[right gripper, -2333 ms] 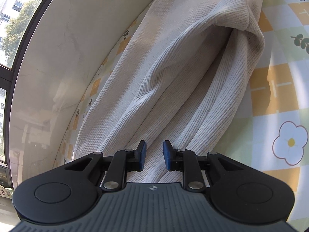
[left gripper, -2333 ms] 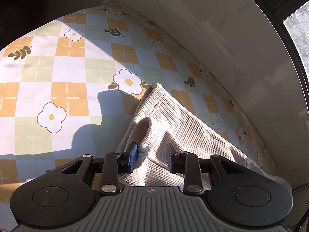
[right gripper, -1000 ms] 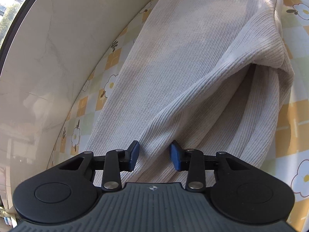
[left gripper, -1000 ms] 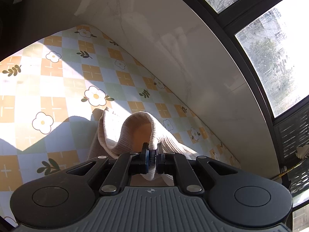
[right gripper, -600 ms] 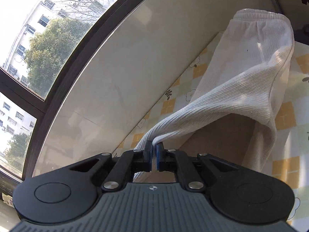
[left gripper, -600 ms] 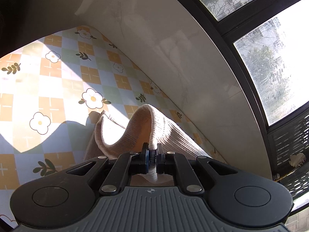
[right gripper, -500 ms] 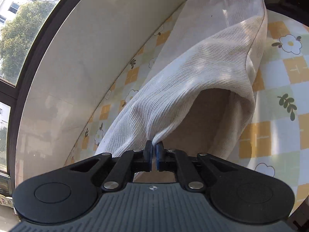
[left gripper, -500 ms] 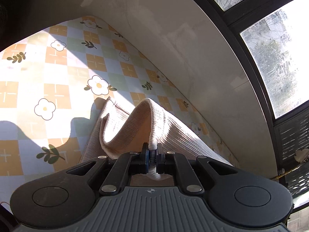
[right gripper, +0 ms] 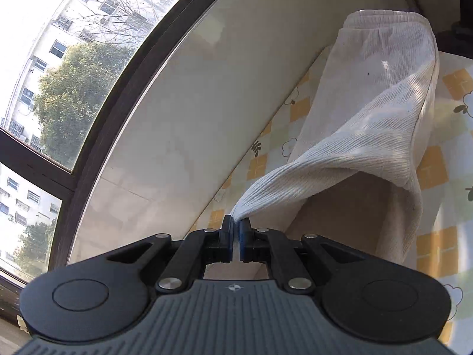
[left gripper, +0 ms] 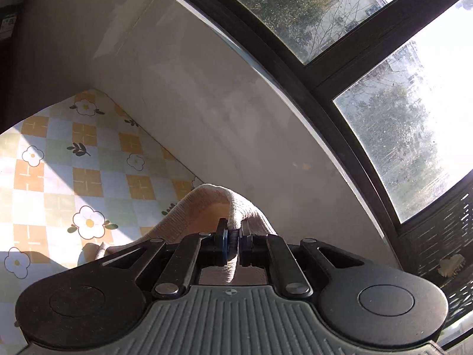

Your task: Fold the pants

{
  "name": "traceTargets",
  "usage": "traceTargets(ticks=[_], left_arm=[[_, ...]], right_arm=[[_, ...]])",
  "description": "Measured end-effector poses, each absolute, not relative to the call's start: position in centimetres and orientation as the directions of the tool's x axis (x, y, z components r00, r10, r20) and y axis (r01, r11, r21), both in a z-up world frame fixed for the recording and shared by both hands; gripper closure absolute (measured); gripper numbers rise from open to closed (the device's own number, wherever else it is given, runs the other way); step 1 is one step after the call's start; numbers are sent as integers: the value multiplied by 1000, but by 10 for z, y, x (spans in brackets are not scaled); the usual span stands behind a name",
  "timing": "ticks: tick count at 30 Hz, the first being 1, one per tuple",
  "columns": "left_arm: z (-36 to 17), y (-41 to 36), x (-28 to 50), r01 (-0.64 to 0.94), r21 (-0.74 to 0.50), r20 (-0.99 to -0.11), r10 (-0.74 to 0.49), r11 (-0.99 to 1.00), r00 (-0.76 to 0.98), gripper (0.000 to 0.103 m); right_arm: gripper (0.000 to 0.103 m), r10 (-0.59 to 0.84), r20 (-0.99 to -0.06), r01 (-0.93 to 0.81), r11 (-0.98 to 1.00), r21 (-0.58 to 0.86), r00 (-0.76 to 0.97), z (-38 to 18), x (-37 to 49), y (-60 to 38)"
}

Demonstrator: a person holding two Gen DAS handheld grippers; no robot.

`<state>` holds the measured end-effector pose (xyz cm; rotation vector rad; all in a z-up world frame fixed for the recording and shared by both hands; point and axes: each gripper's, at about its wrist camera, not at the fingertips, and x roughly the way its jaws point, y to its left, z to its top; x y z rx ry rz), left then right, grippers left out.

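One pair of cream ribbed pants [right gripper: 369,136], lifted off the table at both pinched spots. Right view: fabric runs from the tongs at 6 o'clock up toward 1 o'clock, sagging in a draped fold between, with the gathered elastic waistband at the far end near the wall. Lower fold hangs down at about 4 o'clock over the tablecloth.

Right gripper [right gripper: 236,230]: jaws clamped down on a thin edge of the pants, blue pads nearly meeting, fabric fanning out just ahead of the tips.

Left gripper [left gripper: 233,242]: jaws narrow, pinching a thicker fold of pants [left gripper: 207,204]; cloth arches up over the tips at 12 o'clock and trails down to 9 o'clock toward the table.

Tablecloth [left gripper: 59,159]: checked orange, green and white with white flowers and dark leaf sprigs. Sun patches and shadows across it.

Beige wall [left gripper: 207,103] right behind the table; dark-framed window [right gripper: 74,74] above it, trees and apartment blocks outside.

Writing: none readable. A small label at the top left corner of the left view is too blurred to make out.
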<state>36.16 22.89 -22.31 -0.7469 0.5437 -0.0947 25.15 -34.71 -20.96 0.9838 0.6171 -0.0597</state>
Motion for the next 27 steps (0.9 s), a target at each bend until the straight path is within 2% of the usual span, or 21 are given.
traceTargets(ticks=[1, 3, 5, 8, 12, 17, 20, 24, 27], left_arm=[[-215, 231, 356, -83, -686, -404, -284, 723, 870, 96], [-219, 235, 344, -76, -704, -406, -312, 706, 859, 96], [-244, 234, 329, -111, -672, -474, -310, 732, 824, 96], [-308, 233, 301, -248, -605, -636, -272, 757, 722, 96], [-380, 232, 276, -397, -547, -765, -248, 737, 594, 96], [-379, 229, 264, -410, -573, -737, -227, 710, 637, 96], [-359, 224, 260, -375, -568, -715, -215, 733, 665, 96], [-322, 211, 237, -288, -582, -641, -212, 761, 738, 96], [-335, 207, 223, -297, -586, -649, -217, 754, 730, 95]], right_arm=[[100, 237, -522, 325, 559, 763, 819, -213, 249, -347], [100, 256, -572, 362, 562, 744, 779, -232, 245, -345], [100, 256, -643, 412, 587, 697, 722, -254, 234, -342], [100, 272, -738, 498, 591, 635, 618, -297, 220, -338], [100, 262, -775, 516, 619, 592, 575, -320, 210, -339], [100, 272, -755, 474, 640, 605, 596, -308, 219, -335], [100, 278, -719, 439, 636, 635, 637, -297, 221, -335], [100, 269, -683, 404, 640, 654, 679, -283, 209, -342], [100, 272, -705, 427, 636, 643, 655, -296, 204, -347]])
